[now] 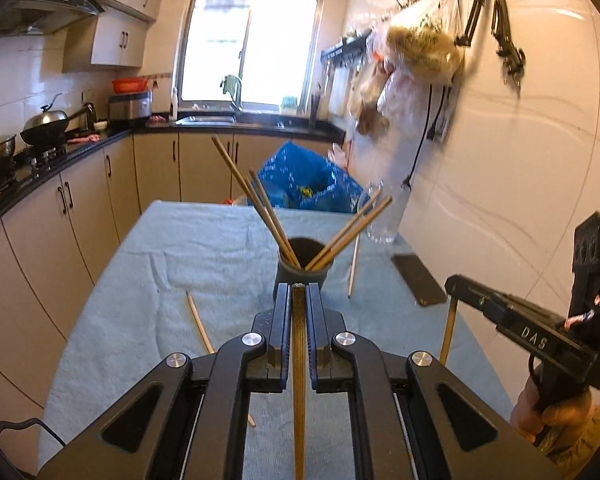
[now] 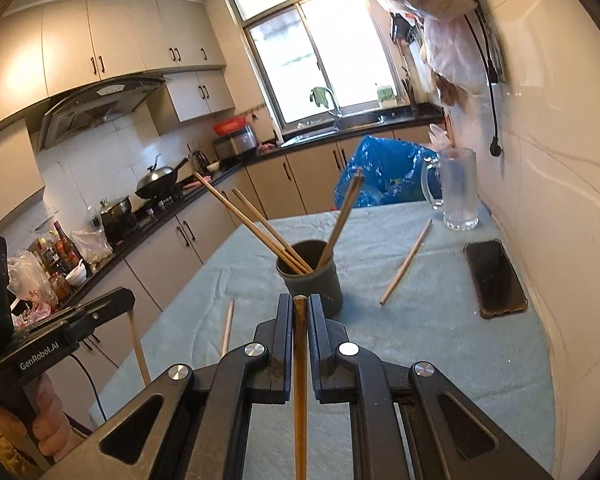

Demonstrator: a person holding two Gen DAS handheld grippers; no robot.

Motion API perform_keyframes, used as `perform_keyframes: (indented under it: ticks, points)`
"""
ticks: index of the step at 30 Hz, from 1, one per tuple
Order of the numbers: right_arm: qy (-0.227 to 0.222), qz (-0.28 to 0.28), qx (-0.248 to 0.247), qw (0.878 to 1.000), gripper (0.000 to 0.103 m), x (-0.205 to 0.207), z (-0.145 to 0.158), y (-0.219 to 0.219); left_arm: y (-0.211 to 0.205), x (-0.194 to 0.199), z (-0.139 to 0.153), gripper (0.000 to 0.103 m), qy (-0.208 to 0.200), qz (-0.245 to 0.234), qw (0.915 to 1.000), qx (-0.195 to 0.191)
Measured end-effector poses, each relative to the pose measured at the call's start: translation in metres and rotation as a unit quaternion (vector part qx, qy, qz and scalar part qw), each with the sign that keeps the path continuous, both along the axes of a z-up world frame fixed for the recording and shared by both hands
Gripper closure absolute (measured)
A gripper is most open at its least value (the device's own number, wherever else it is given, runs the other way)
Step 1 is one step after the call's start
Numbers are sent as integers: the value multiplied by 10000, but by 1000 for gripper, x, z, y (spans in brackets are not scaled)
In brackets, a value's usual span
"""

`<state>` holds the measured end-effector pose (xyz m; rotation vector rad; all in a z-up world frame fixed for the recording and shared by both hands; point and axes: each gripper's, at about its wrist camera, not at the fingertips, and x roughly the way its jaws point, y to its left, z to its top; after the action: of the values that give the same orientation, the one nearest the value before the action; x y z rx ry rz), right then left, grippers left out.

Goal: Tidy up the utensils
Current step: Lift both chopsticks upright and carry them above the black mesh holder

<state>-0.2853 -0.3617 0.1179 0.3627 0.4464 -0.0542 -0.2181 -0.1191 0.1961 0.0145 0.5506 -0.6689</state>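
Note:
A dark cup (image 1: 300, 276) (image 2: 316, 284) stands mid-table on the pale blue cloth (image 1: 204, 248) and holds several wooden chopsticks (image 1: 260, 208) (image 2: 244, 220) that fan outward. My left gripper (image 1: 299, 286) hovers just short of the cup, shut on one chopstick (image 1: 299, 360) that hangs down between its fingers. My right gripper (image 2: 299, 297) is likewise shut on a chopstick (image 2: 300, 380), close to the cup. Each gripper shows in the other's view, with its stick (image 1: 448, 332) (image 2: 138, 344) dangling. Loose chopsticks (image 1: 199, 322) (image 1: 354, 264) (image 2: 406, 264) (image 2: 227, 326) lie on the cloth.
A phone (image 1: 418, 280) (image 2: 494, 276) lies at the table's right side near the wall. A glass mug (image 1: 384, 220) (image 2: 458, 192) stands at the far right corner, with a blue bag (image 1: 300, 180) (image 2: 380, 172) behind the table. Kitchen counters run along the left.

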Motion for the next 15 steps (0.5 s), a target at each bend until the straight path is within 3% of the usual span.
perform_keyframes:
  ticks: [10, 15]
  points:
    - [-374, 21, 22, 9993, 96, 10, 23, 1, 7, 12, 25, 97, -143, 115, 9987, -473]
    - [-683, -48, 12, 9977, 96, 32, 48, -7, 0, 37, 45, 97, -321, 324, 9969, -635]
